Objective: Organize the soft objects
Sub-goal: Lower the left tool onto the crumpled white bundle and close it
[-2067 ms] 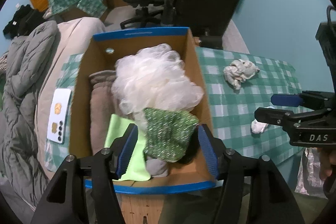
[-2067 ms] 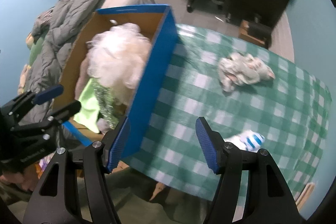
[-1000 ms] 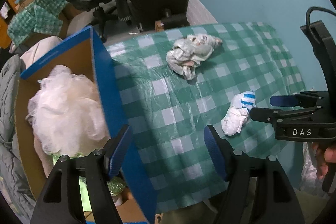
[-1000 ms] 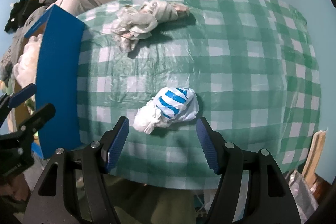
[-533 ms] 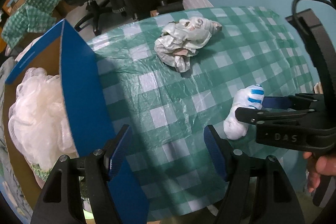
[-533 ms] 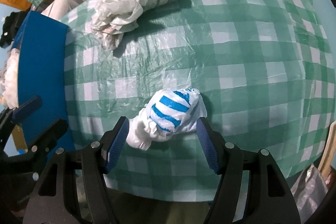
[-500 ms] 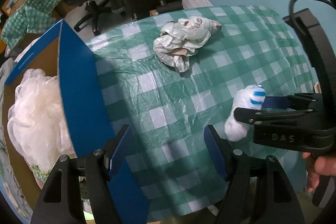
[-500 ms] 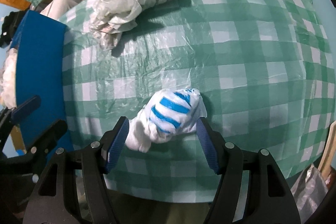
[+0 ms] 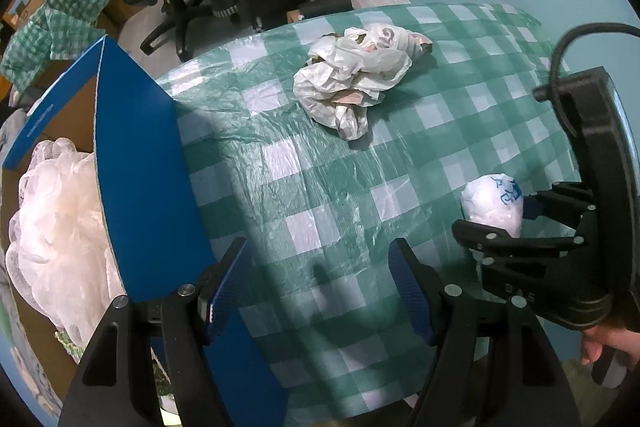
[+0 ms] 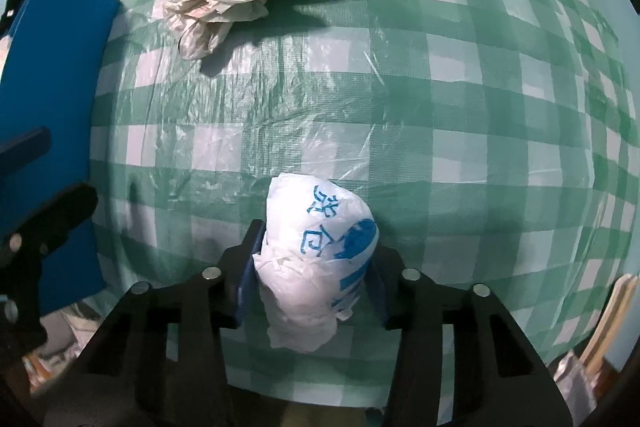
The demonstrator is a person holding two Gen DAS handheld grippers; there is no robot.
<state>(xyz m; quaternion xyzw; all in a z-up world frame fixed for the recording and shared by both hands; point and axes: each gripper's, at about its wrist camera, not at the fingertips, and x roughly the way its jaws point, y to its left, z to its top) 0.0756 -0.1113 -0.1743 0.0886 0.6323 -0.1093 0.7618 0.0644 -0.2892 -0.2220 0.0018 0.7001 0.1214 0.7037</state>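
1. A blue-sided cardboard box (image 9: 136, 163) stands at the left edge of the table, a white mesh bundle (image 9: 56, 227) filling its visible interior.
2. The left gripper (image 9: 320, 287) hovers above the green-checked tablecloth (image 9: 280, 187) just beside the box wall, its blue-padded fingers (image 9: 224, 283) spread wide with nothing between them.
3. A crumpled pale plastic bag (image 9: 356, 75) lies on the cloth toward the table's far side, well apart from both grippers.
4. At the table's right near edge, the right gripper (image 10: 312, 275) pinches a balled white plastic bag with blue print (image 10: 320, 251), its fingers pressed against the bag's two sides; whether the bag still touches the cloth cannot be told.
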